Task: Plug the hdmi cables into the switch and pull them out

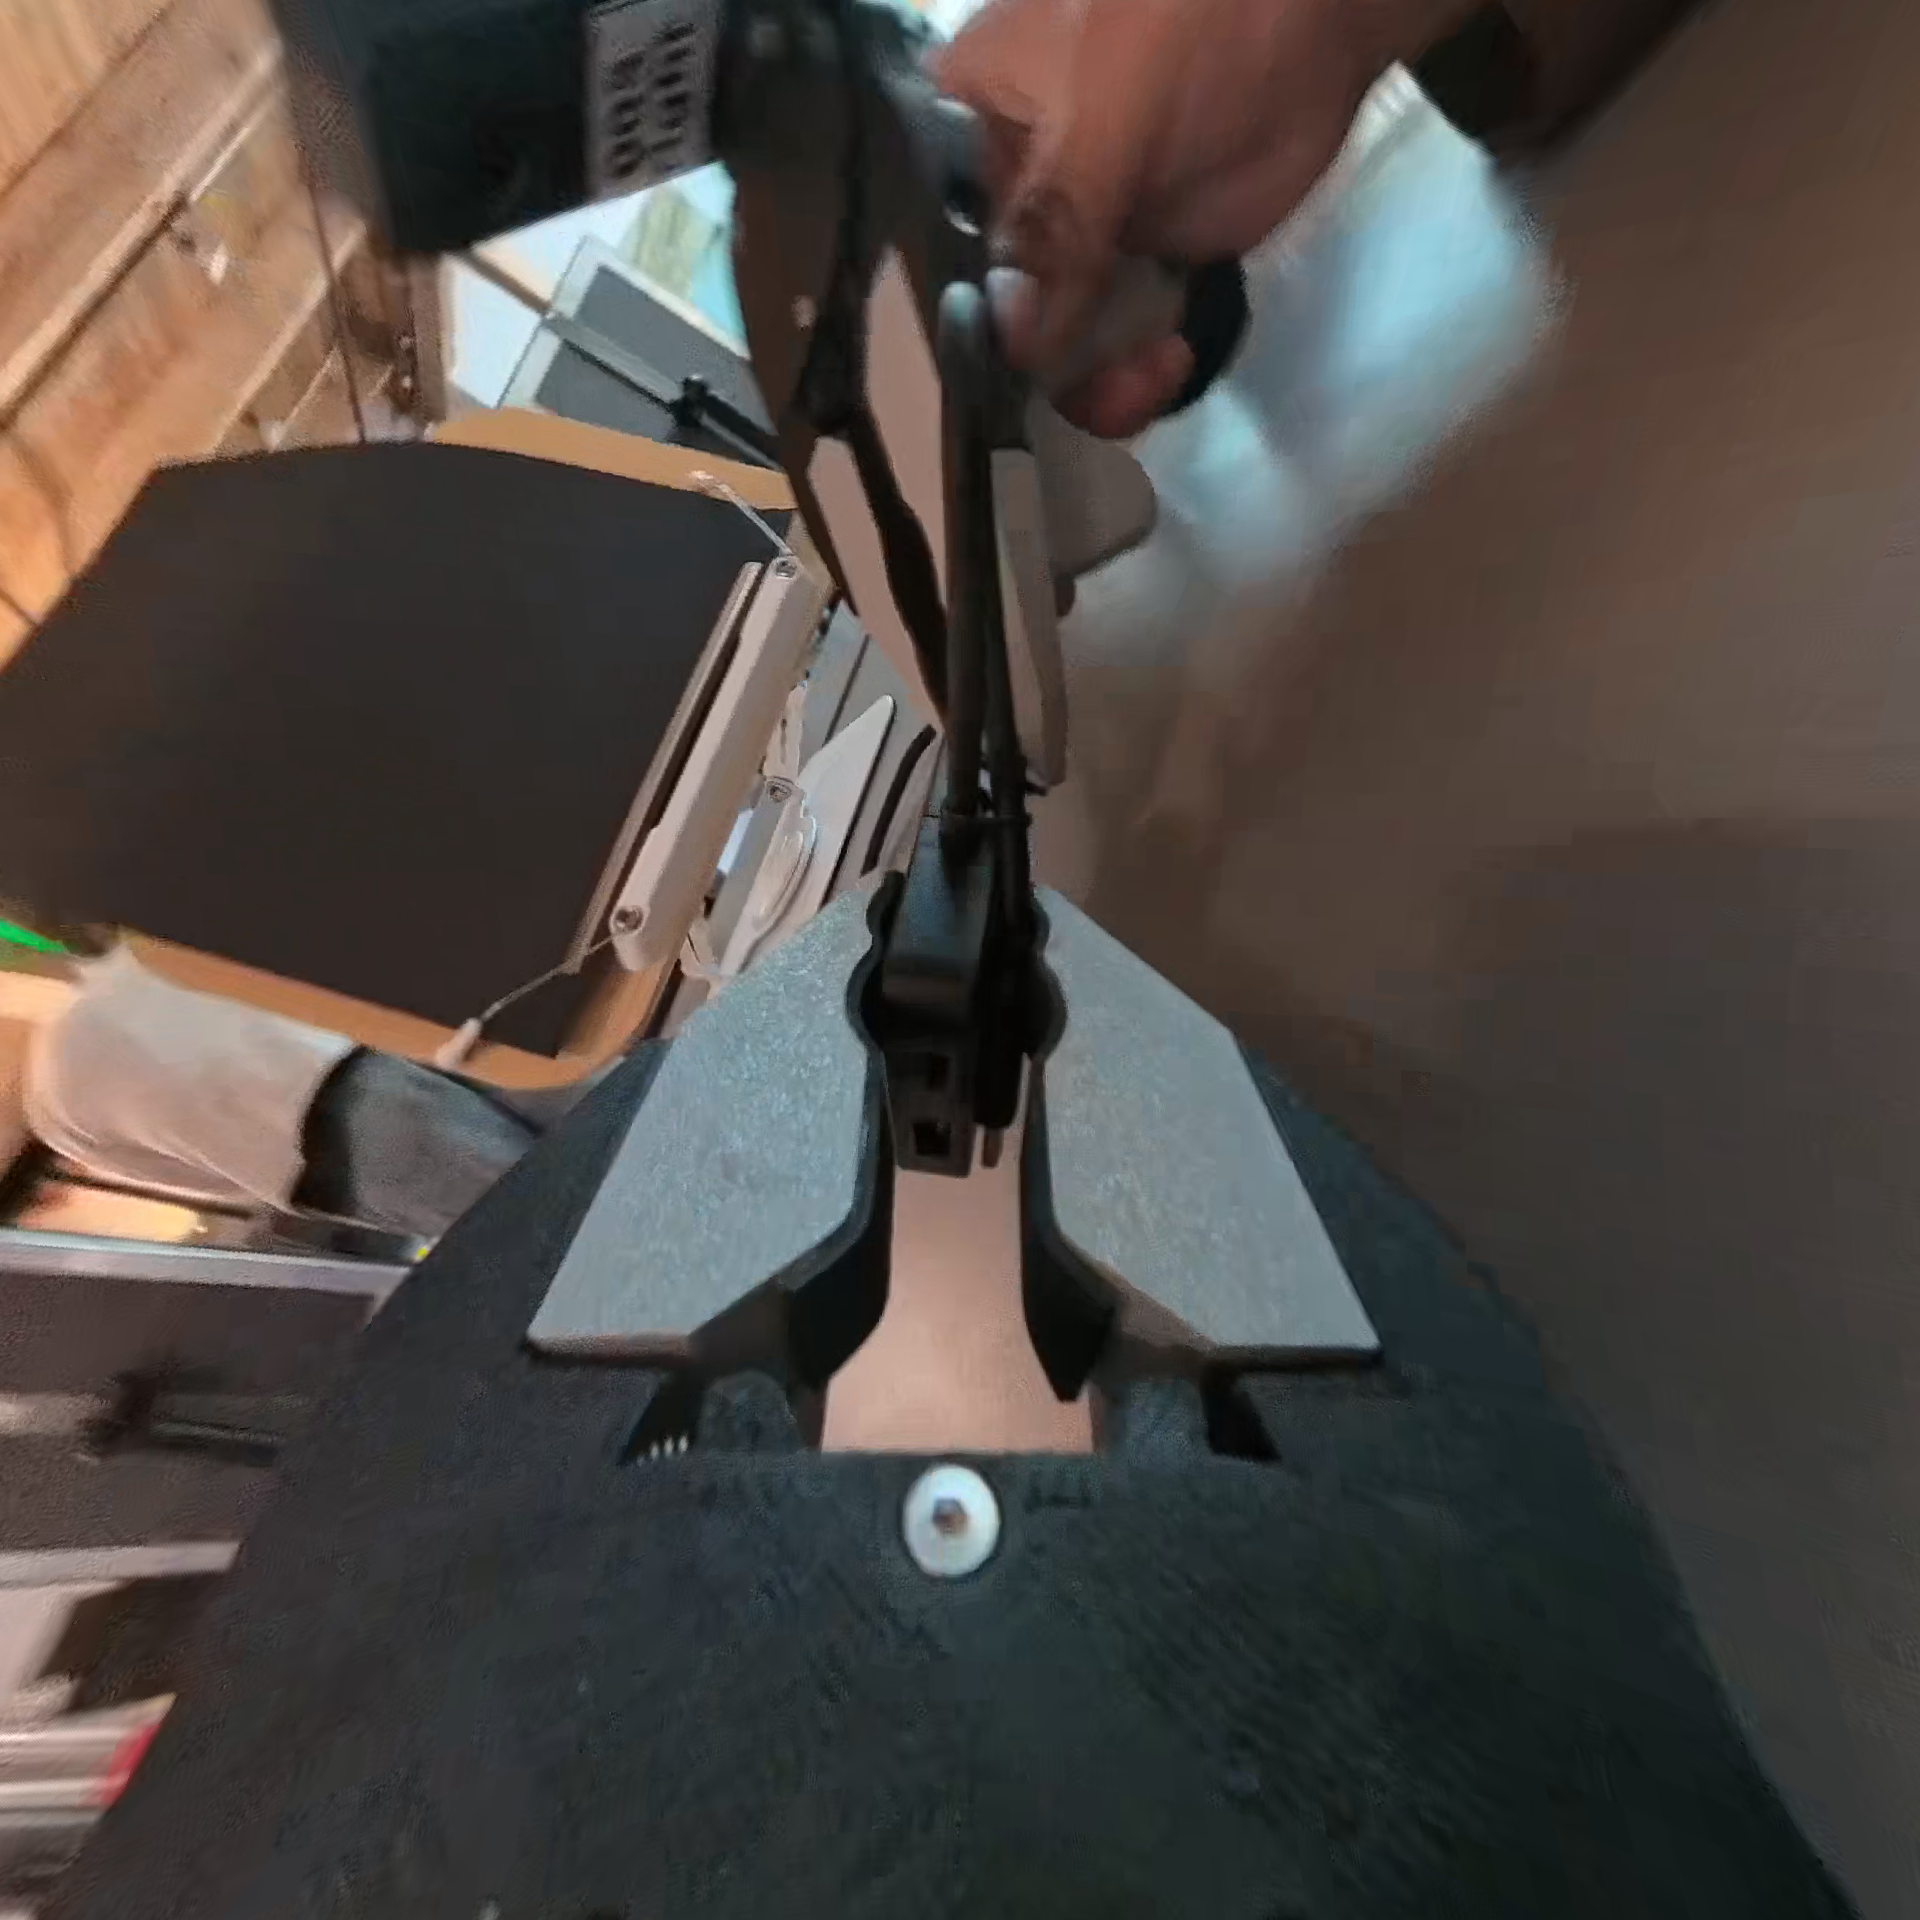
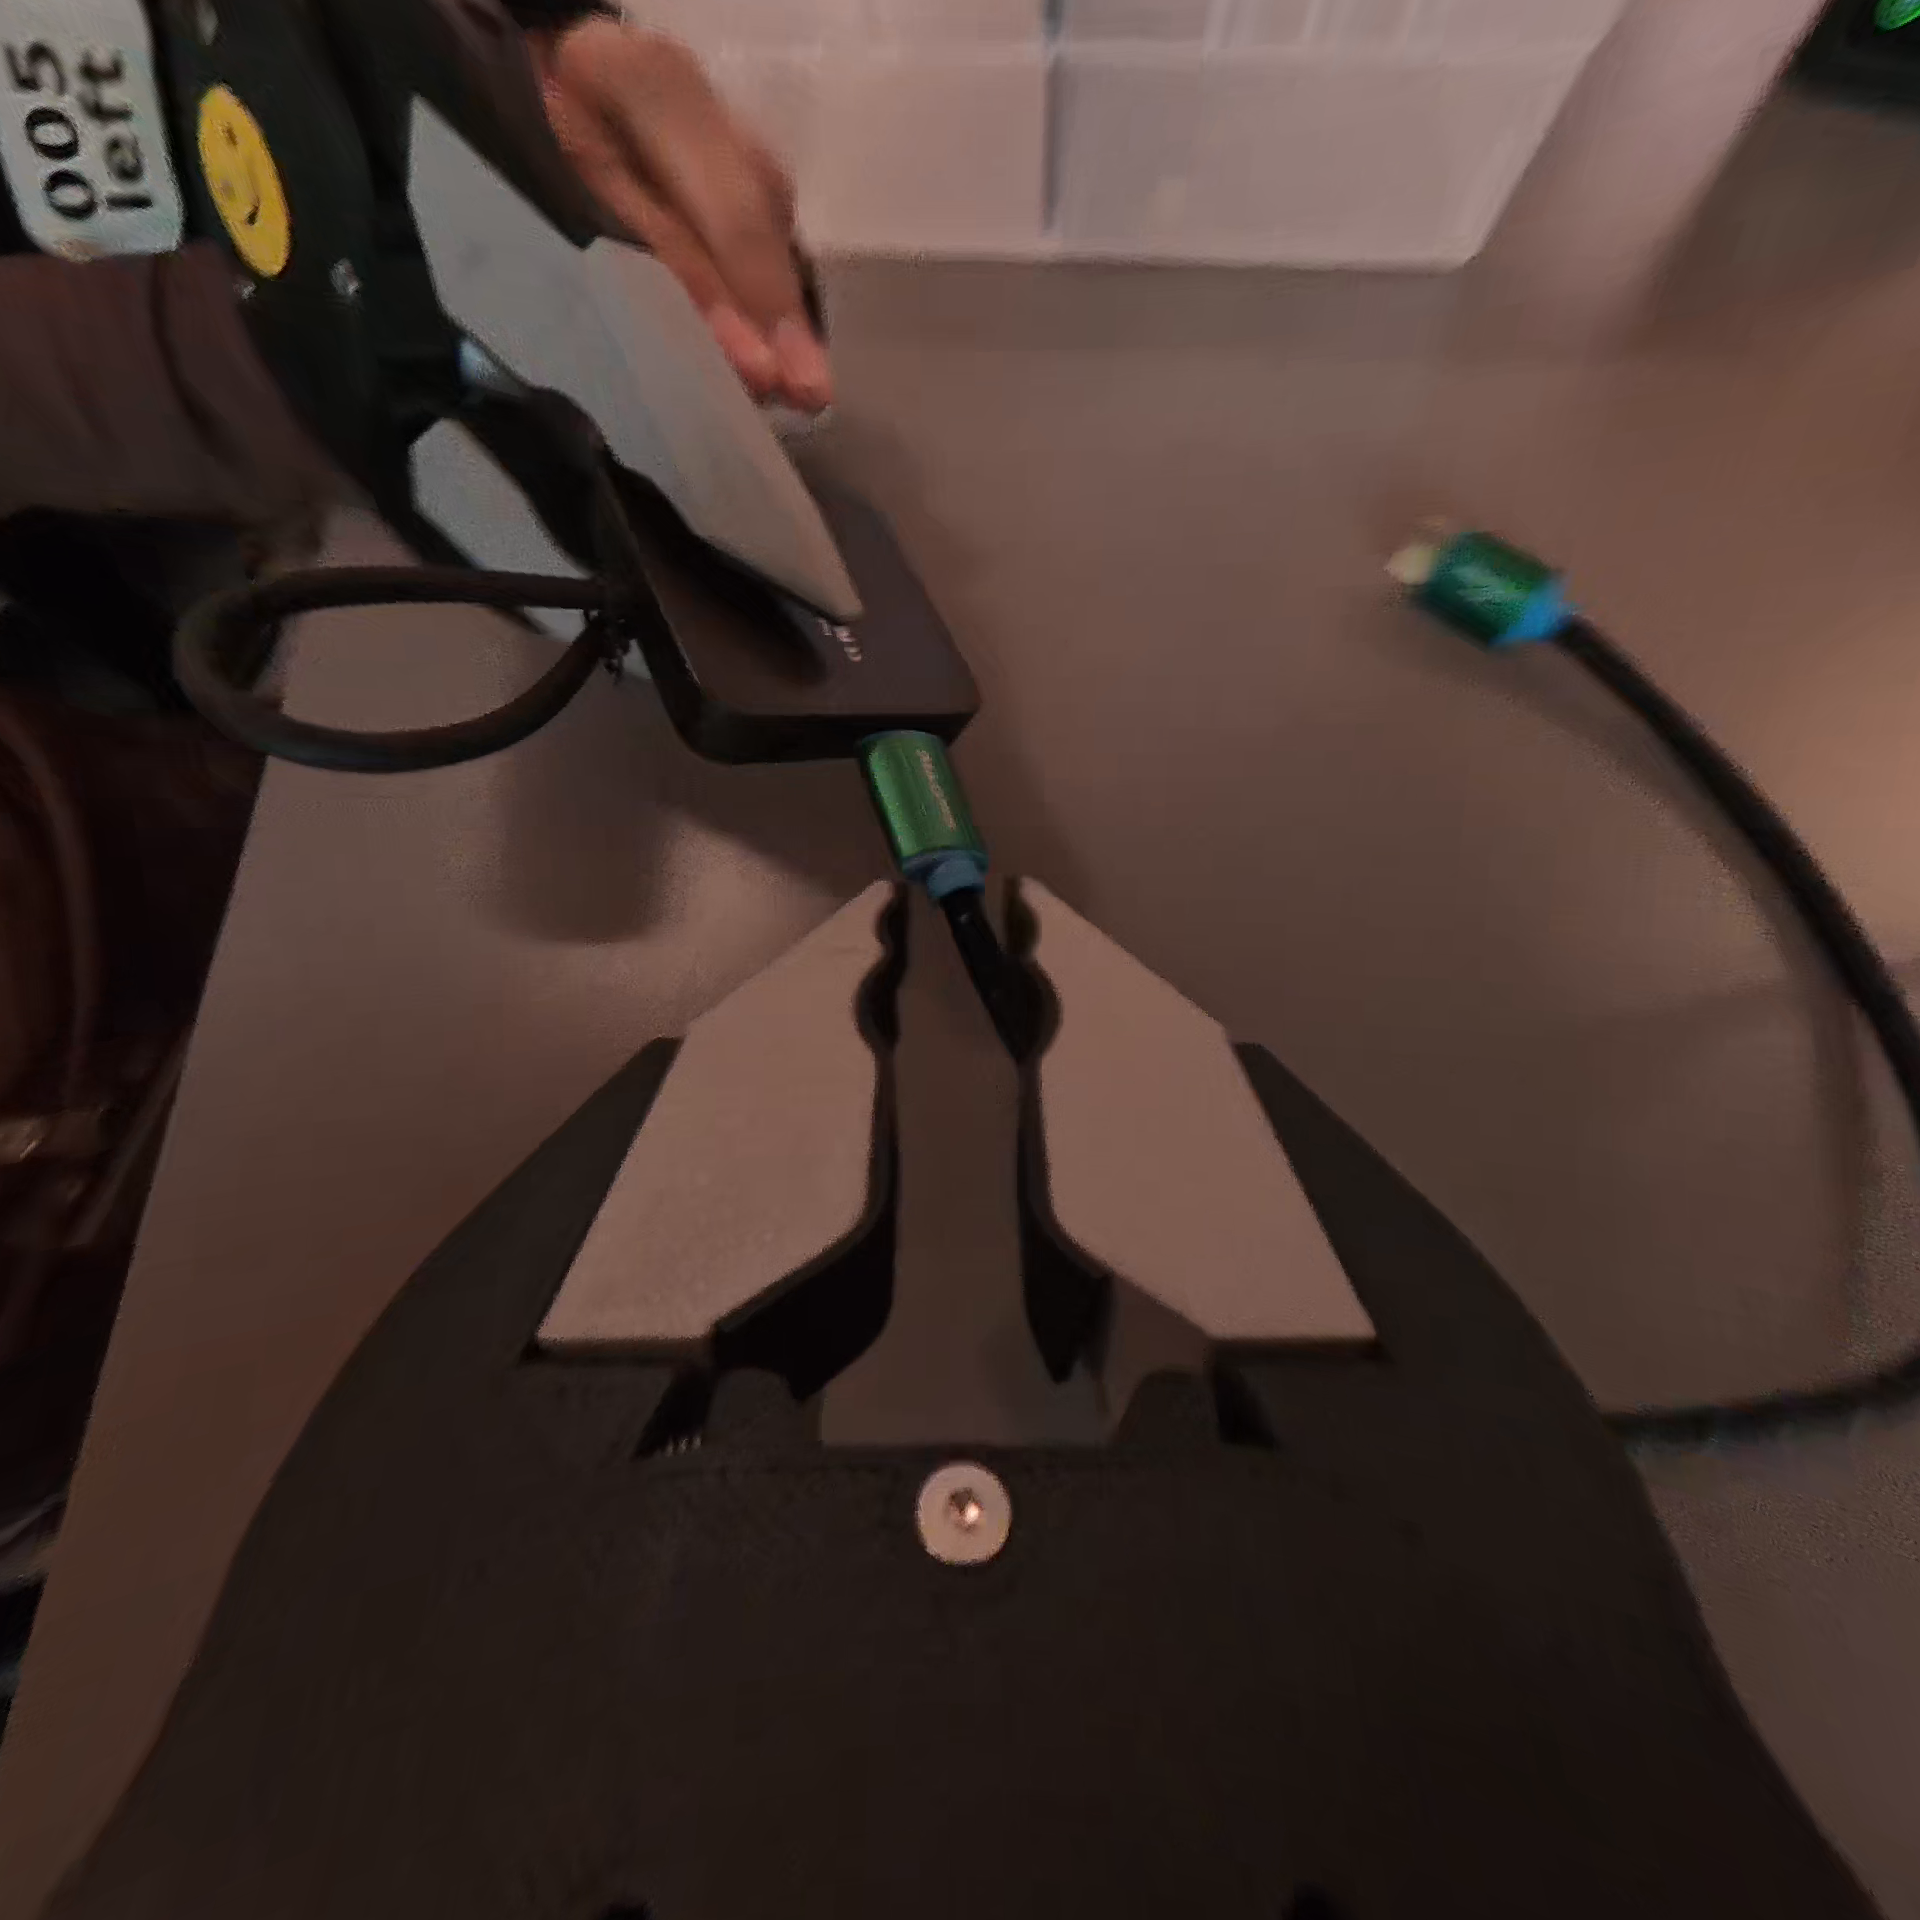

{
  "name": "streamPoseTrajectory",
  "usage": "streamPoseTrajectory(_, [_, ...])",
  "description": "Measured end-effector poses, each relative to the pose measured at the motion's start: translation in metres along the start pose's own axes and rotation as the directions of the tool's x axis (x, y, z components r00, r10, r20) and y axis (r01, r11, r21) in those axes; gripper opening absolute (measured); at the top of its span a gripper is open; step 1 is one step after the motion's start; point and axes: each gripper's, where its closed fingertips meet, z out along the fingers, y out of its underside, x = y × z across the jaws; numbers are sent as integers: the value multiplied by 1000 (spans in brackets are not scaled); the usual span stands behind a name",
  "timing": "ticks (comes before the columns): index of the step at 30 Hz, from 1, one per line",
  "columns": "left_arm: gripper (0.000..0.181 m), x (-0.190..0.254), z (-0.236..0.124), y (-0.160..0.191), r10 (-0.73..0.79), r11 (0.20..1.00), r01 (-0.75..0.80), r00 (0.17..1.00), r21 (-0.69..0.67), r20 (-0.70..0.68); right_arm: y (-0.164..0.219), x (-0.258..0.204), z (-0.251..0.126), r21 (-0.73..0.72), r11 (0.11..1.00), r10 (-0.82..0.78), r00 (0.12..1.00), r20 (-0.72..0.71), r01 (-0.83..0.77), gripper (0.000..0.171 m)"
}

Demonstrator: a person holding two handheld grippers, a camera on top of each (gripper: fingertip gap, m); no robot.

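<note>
The black HDMI switch (image 2: 883, 675) is held a little above the brown table by my left gripper (image 2: 821, 613), whose grey finger lies over its top. In the left wrist view my left gripper (image 1: 961, 904) is shut on the switch (image 1: 930, 997), seen edge-on with two ports showing. A green HDMI plug (image 2: 920, 805) sits in the switch's near edge. Its black cable (image 2: 987, 966) runs back between the fingers of my right gripper (image 2: 961, 894), which stand apart, wider than the cable. A second green plug (image 2: 1486, 587) lies loose on the table at the right.
The switch's own black lead loops at the left (image 2: 312, 727). The loose plug's cable (image 2: 1766, 831) curves along the right side. White boxes (image 2: 1247, 125) stand at the back. A black panel (image 1: 364, 707) and wooden cabinets (image 1: 135, 208) show in the left wrist view.
</note>
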Motion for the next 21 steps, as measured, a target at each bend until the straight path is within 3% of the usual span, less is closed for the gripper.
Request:
streamPoseTrajectory(3, [19,-25,-8,-4,-191,980,187,980,73,52,-19,4,-9,81,997,-2,998,-56,7,65])
streamPoseTrajectory(8, [19,-47,-21,-7,-395,908,381,917,176,53,-41,14,-32,182,980,-36,969,-246,83,67])
streamPoseTrajectory(11, [19,-58,-27,-8,-497,846,477,867,236,28,-51,14,-46,254,964,-11,960,-280,85,68])
streamPoseTrajectory(15, [18,-72,-34,-6,-580,785,547,814,291,35,-67,15,-67,407,913,97,966,-239,9,66])
streamPoseTrajectory(18, [18,-85,-42,-3,-639,734,586,767,343,58,-76,11,-85,530,846,159,979,-131,-66,62])
streamPoseTrajectory(21, [18,-104,-55,2,-728,636,640,683,431,59,-80,5,-94,598,793,169,985,-29,-119,61])
